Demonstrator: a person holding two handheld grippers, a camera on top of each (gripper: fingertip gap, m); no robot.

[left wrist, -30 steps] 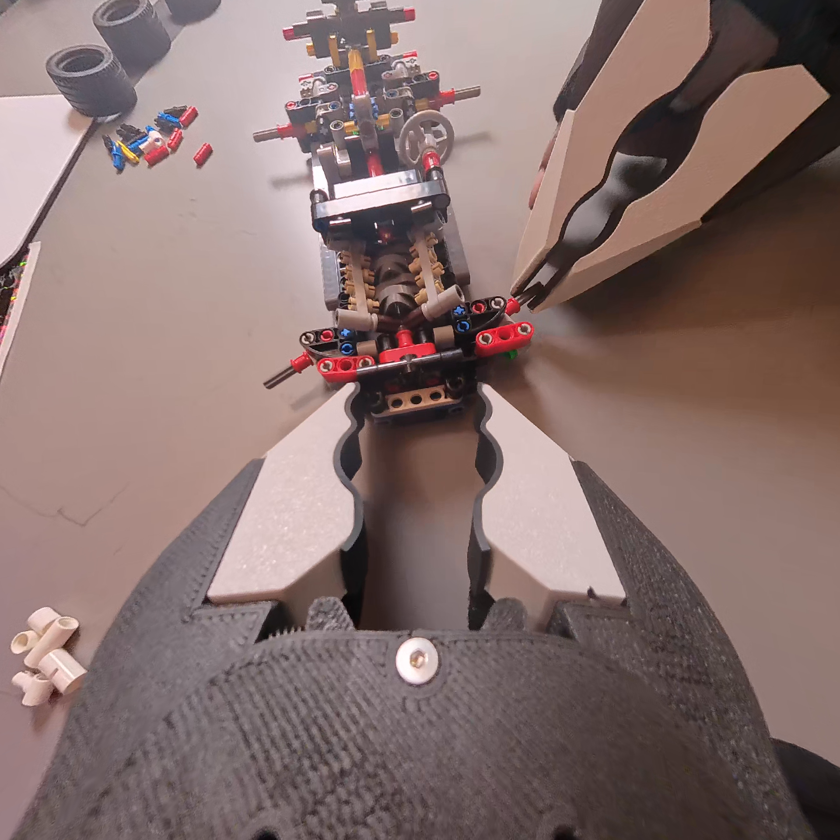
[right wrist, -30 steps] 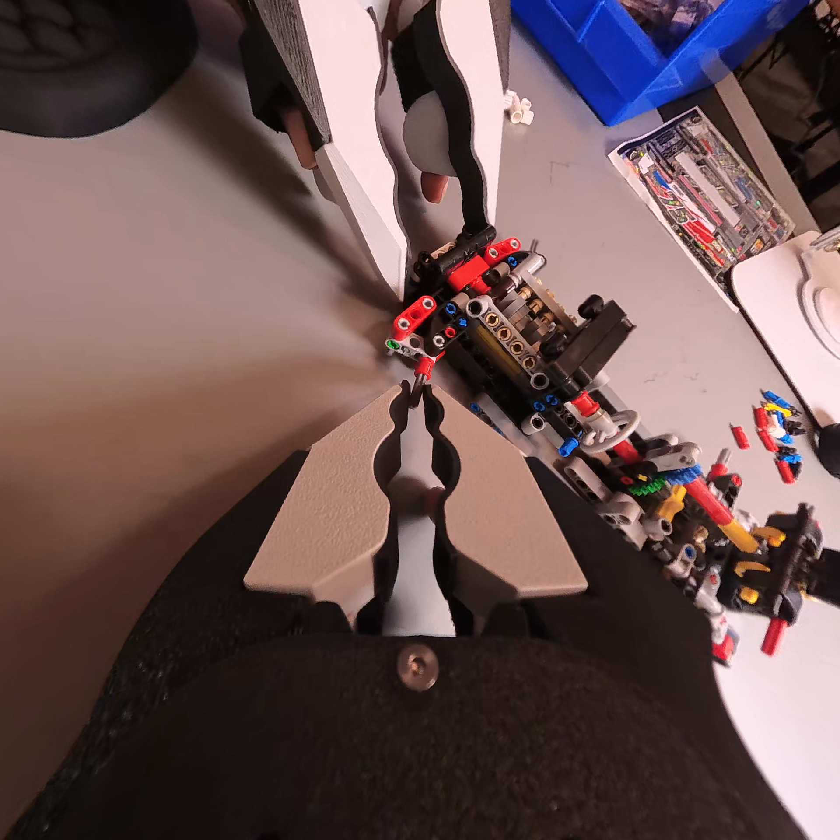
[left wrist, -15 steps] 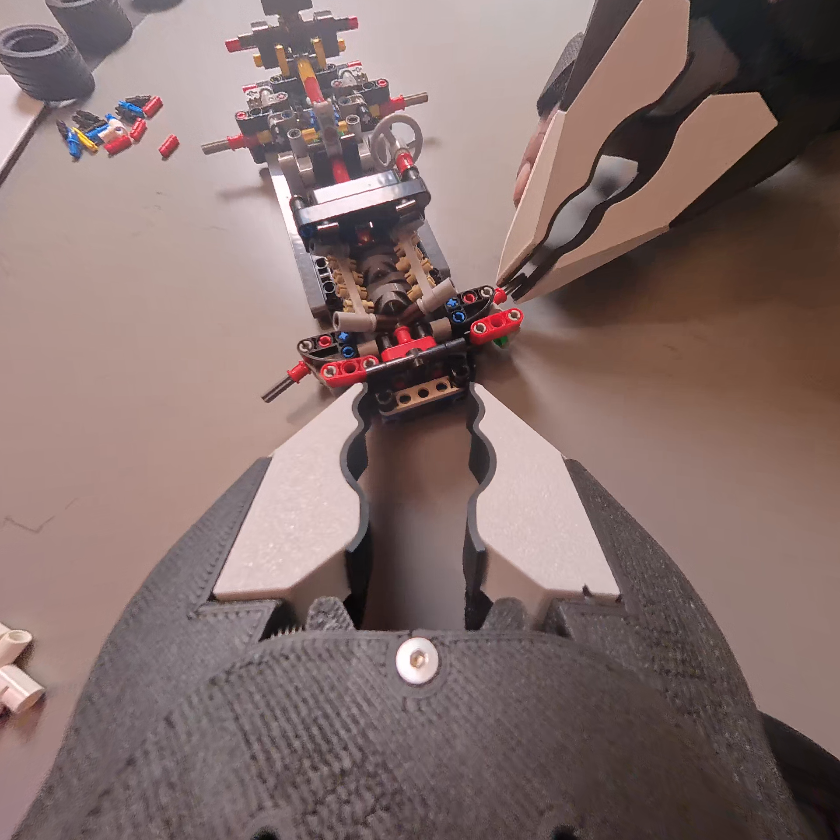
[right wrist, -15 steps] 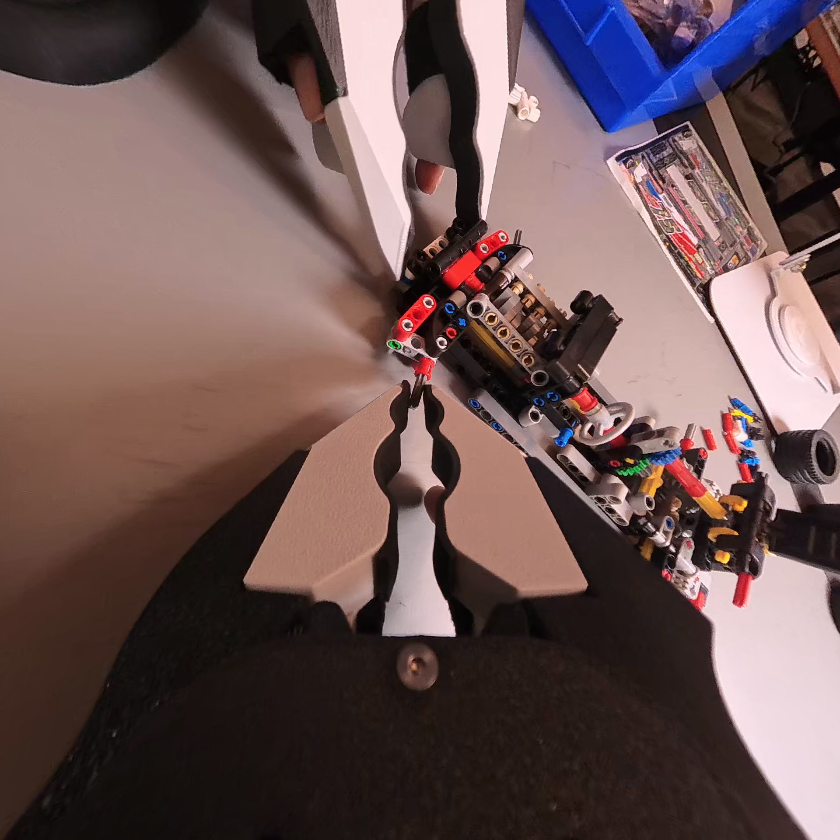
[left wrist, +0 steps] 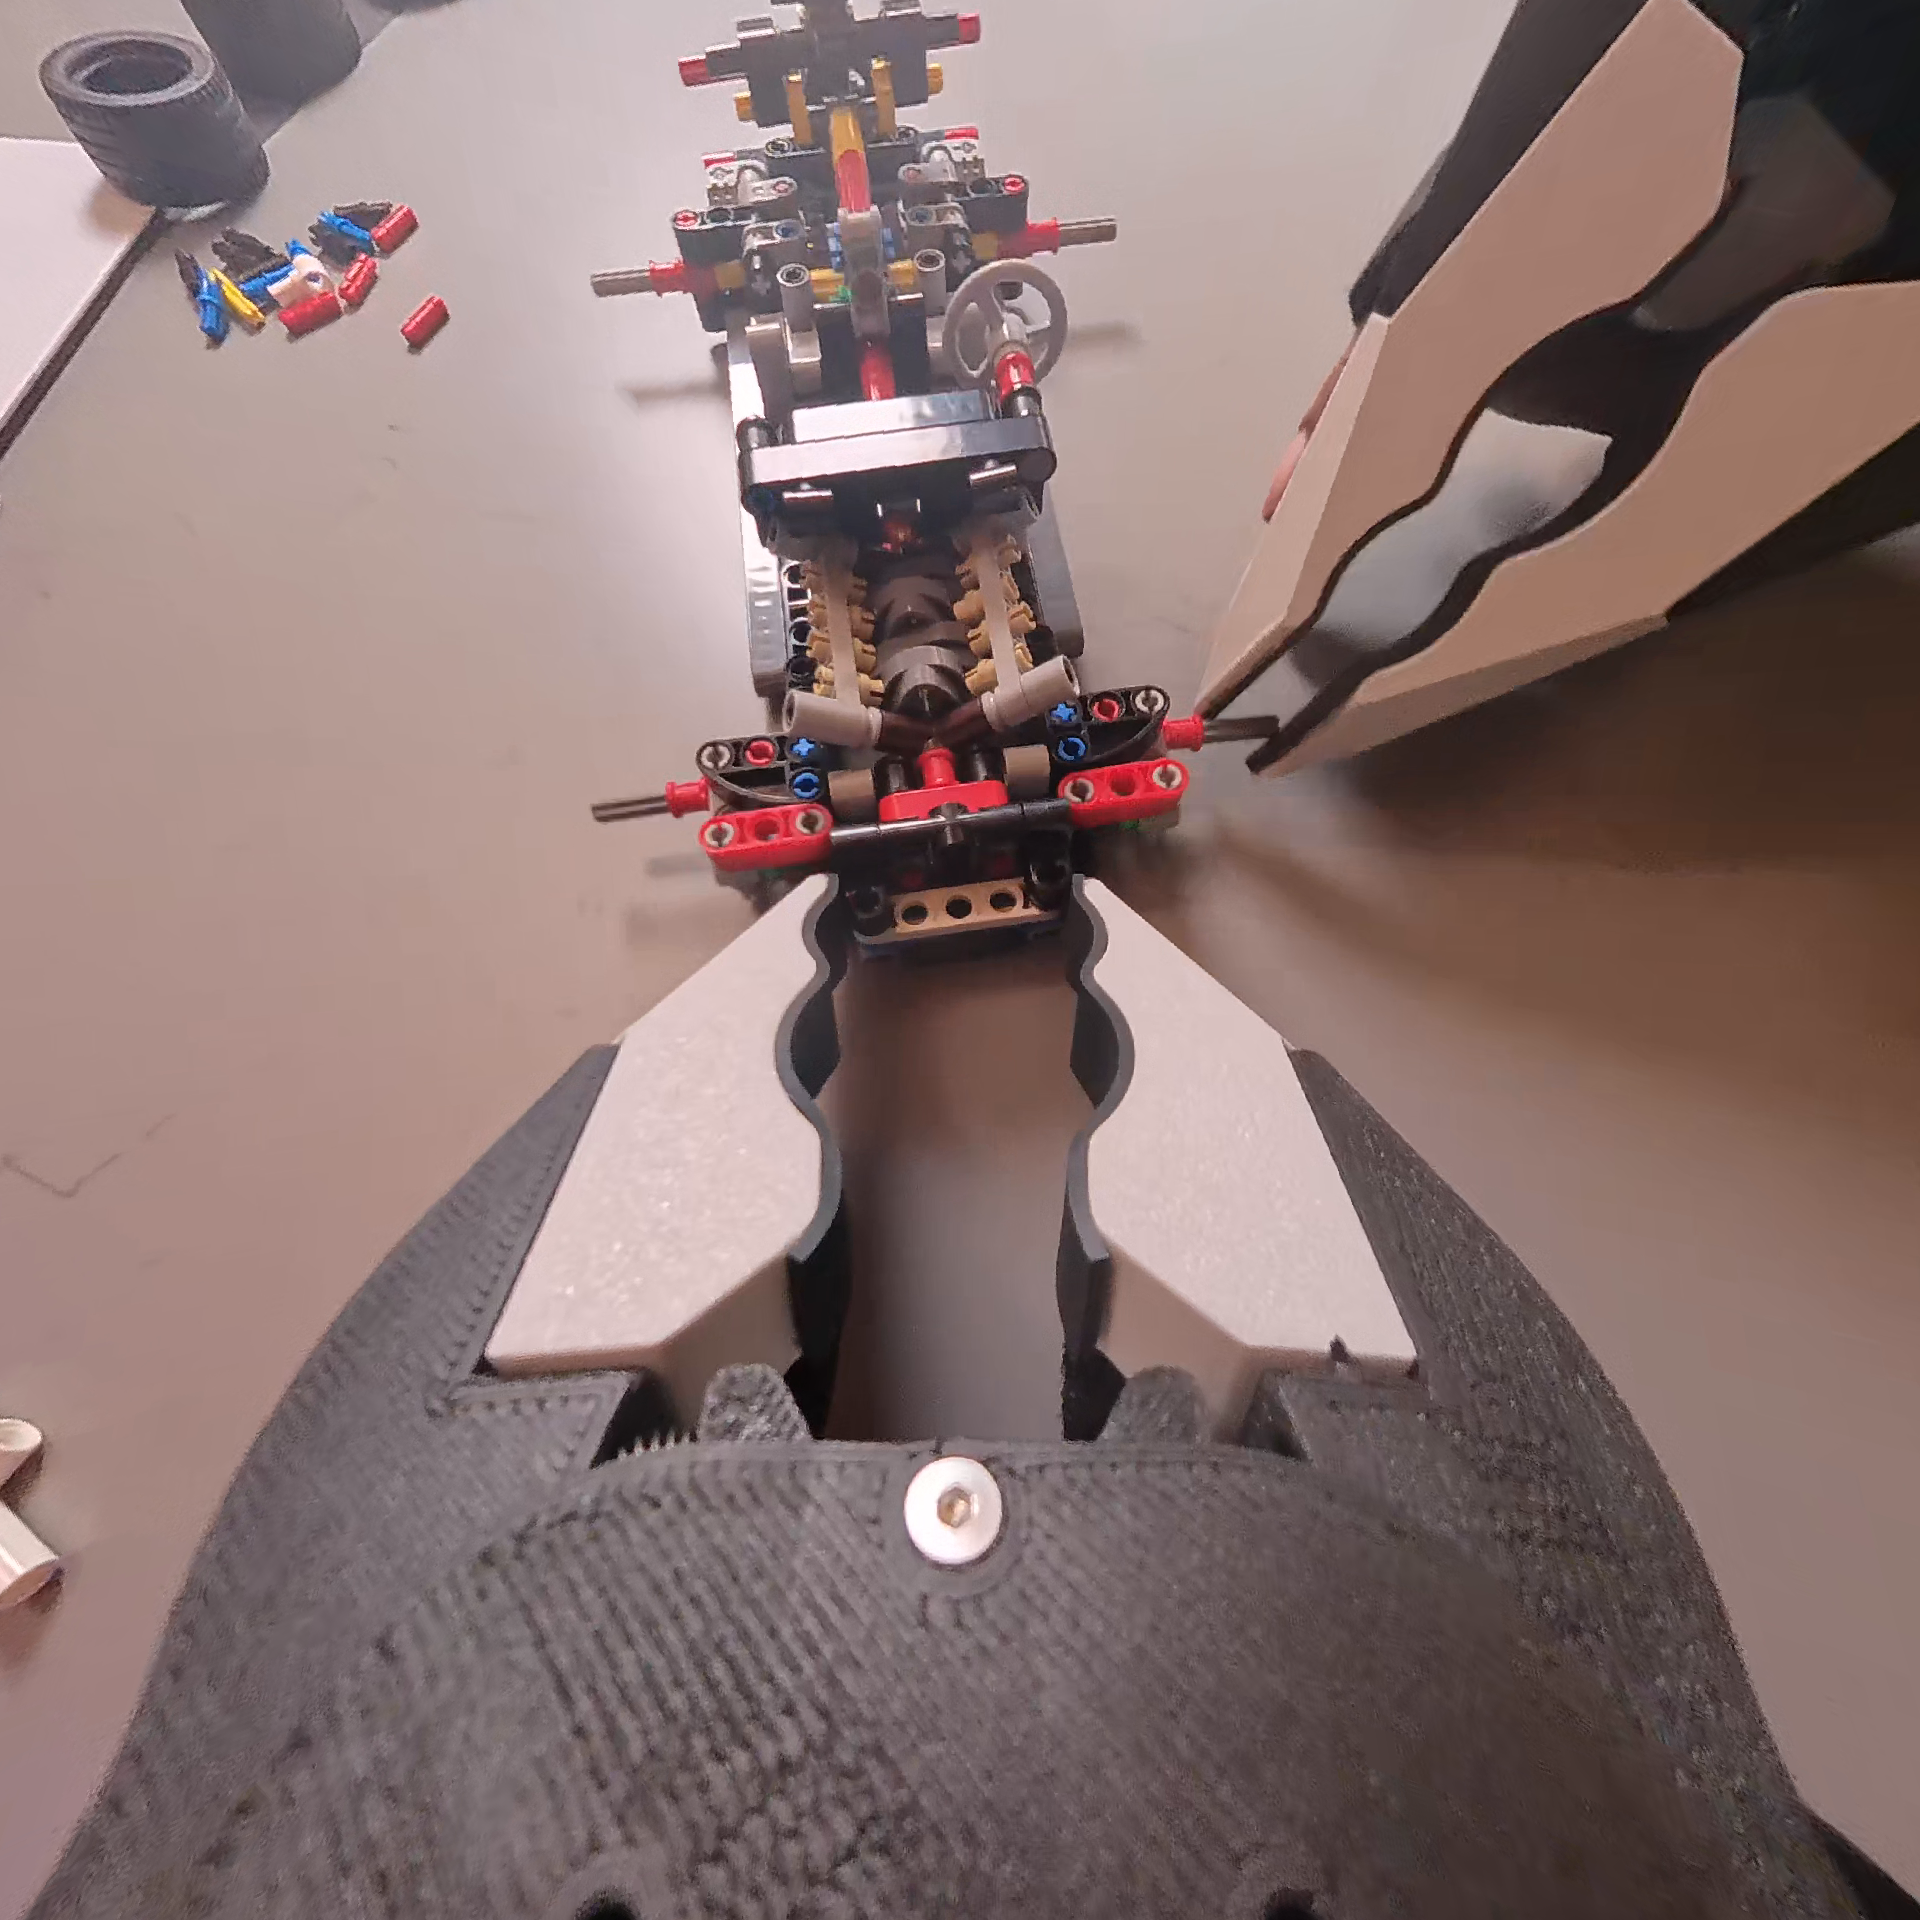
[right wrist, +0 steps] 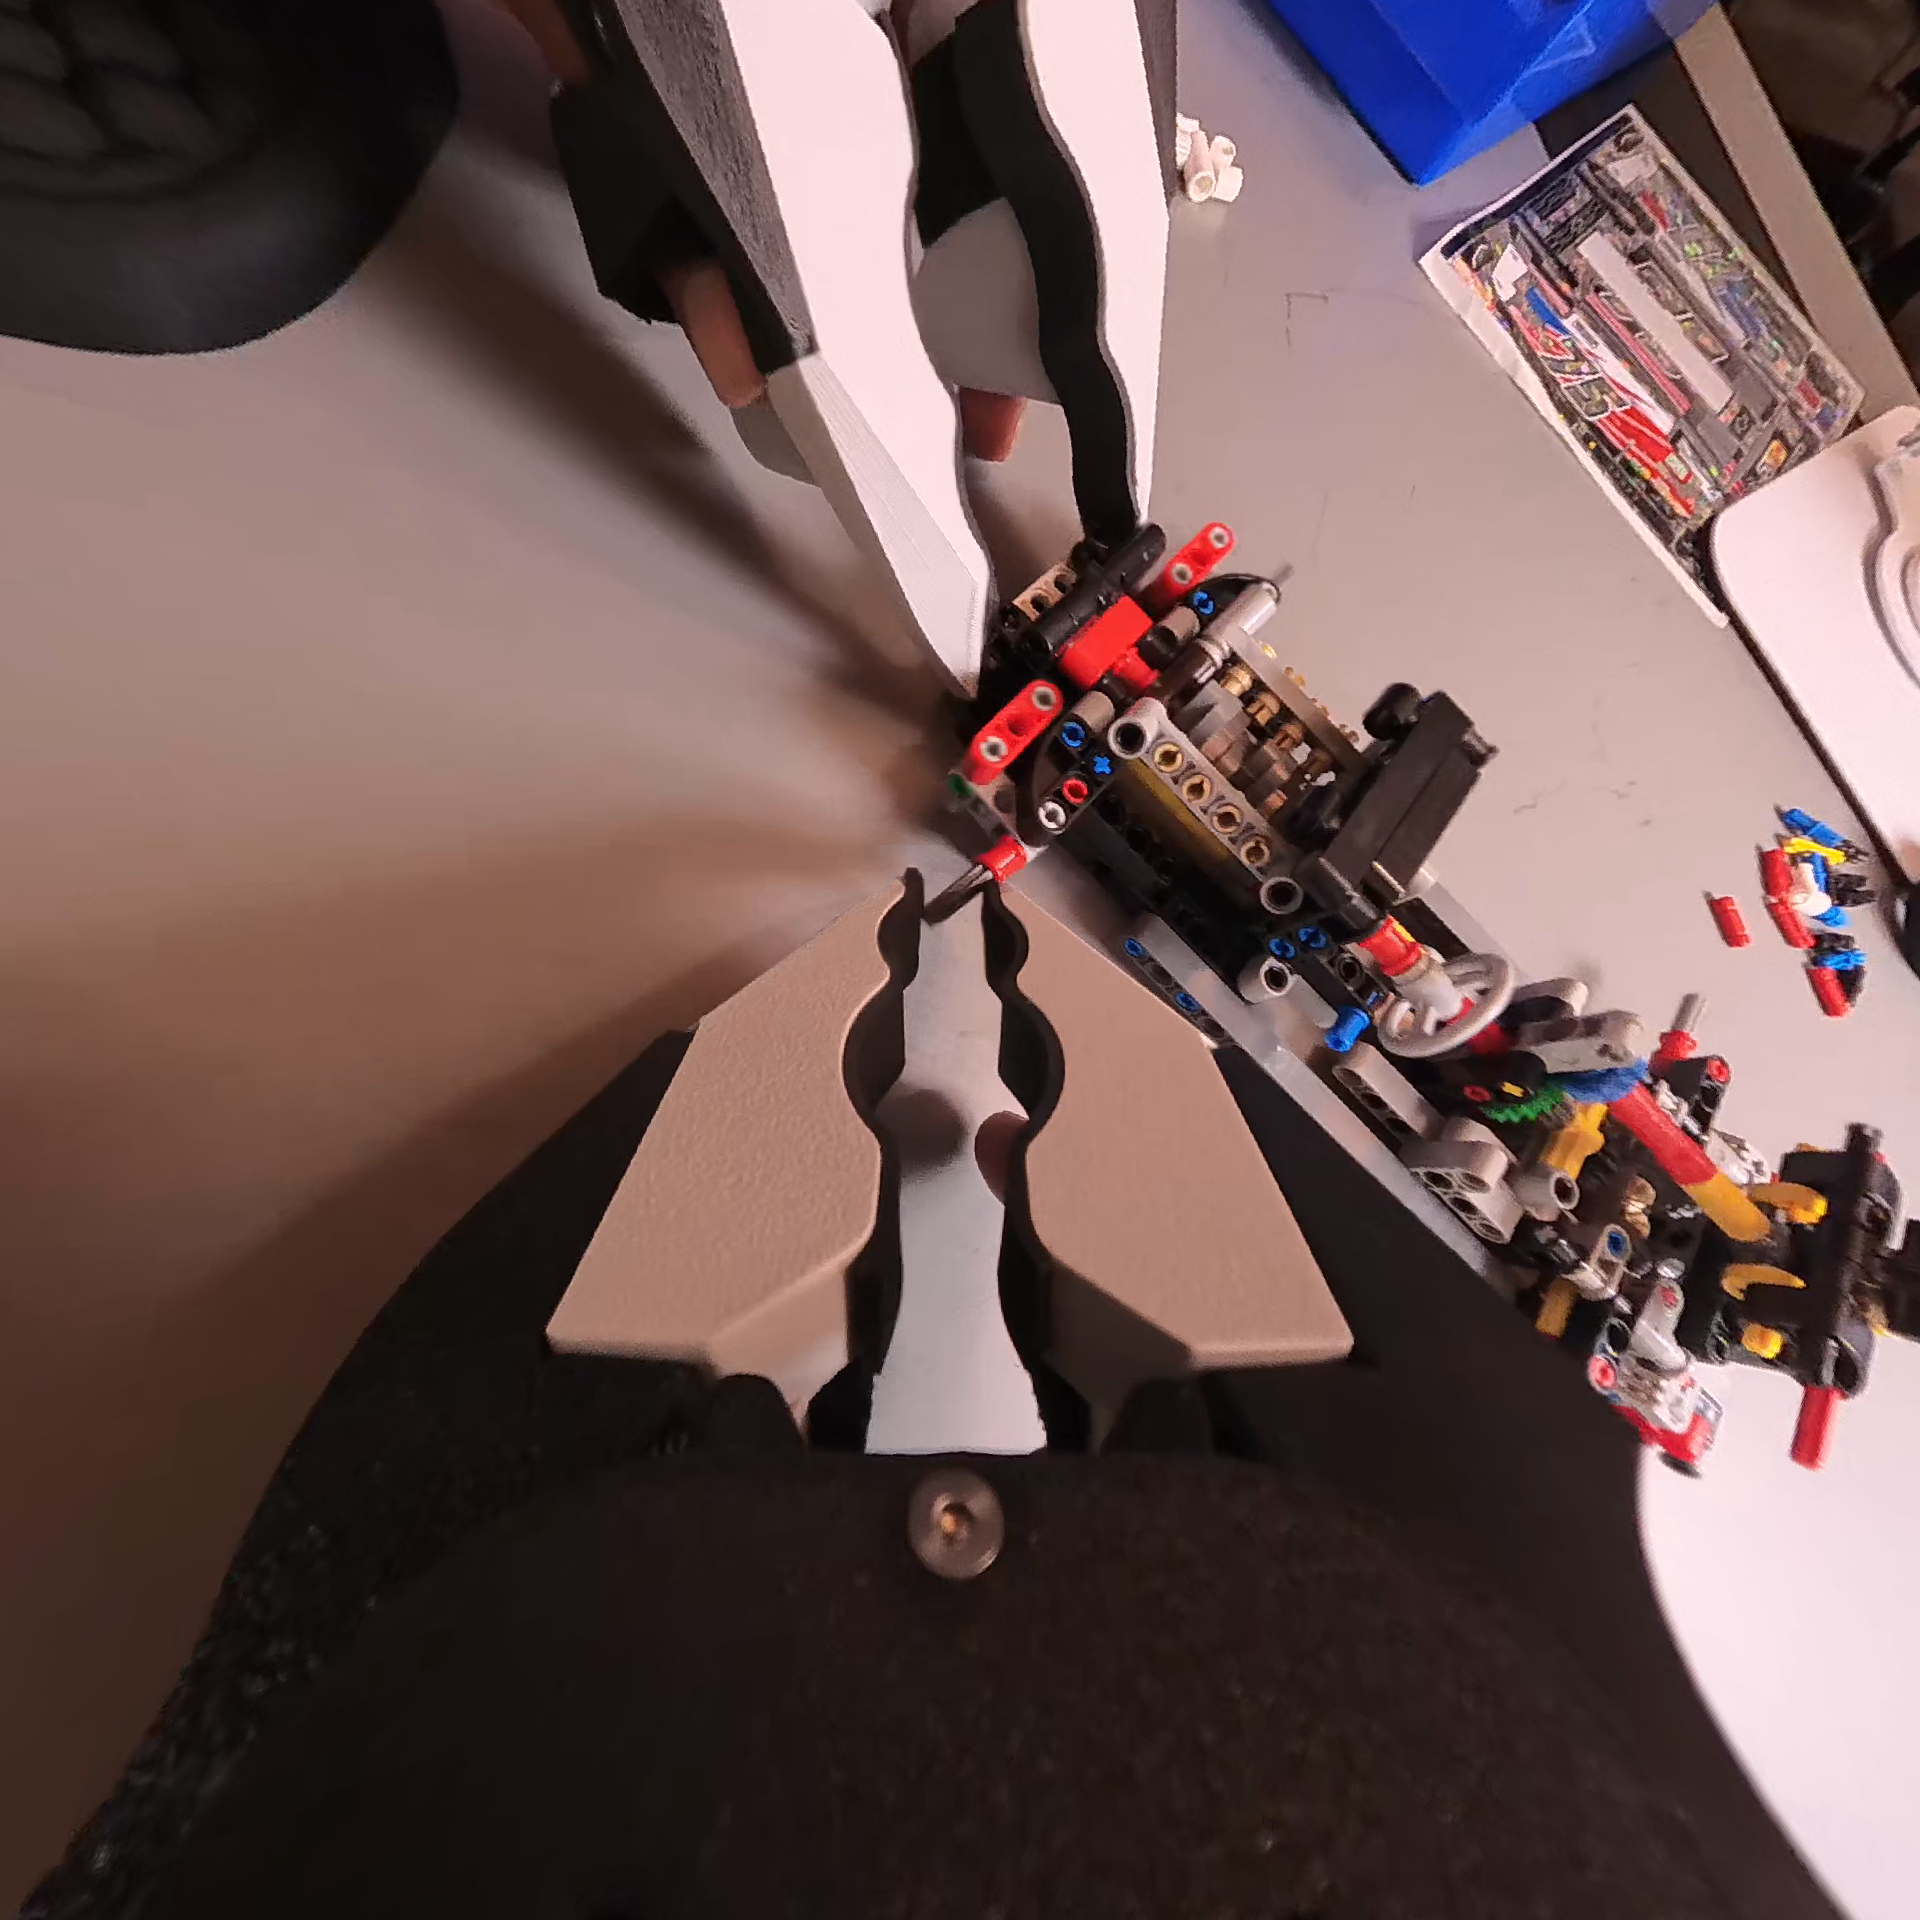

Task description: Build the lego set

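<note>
**Both grippers at the near end of the chassis**

My left gripper (left wrist: 951, 914) had its two grey wavy-edged fingers spread wide, one on each side of the tan three-hole beam at the near end of the long black, red and grey lego chassis (left wrist: 904, 582). The tips lay against or just beside that end block; I cannot tell whether they pressed on it.

My right gripper (right wrist: 951, 909) came in from the chassis's right side. Its jaws stood a narrow gap apart, and the thin dark axle with a red bushing (right wrist: 977, 873) that sticks out of the chassis's near right corner reached between the two tips. In the left wrist view the axle's end looked just touching or barely short of the fingertips. I cannot tell whether I had hold of it.

The chassis lay lengthwise on the grey-brown table (left wrist: 312, 727), running away from my left gripper, with a grey steering wheel (left wrist: 1010, 317) past its middle and a yellow-and-black assembly at the far end.

Left of the chassis's far half lay a scatter of small red, blue, yellow and black pins (left wrist: 301, 275), and beyond them a black rubber tyre (left wrist: 151, 125) beside a white board (left wrist: 52, 270). A few small white connector pieces (left wrist: 21, 1538) lay near the table's left edge by my left gripper. In the right wrist view, a printed instruction booklet (right wrist: 1642, 353) lay beyond the chassis, next to a blue plastic bin (right wrist: 1475, 73).
</note>
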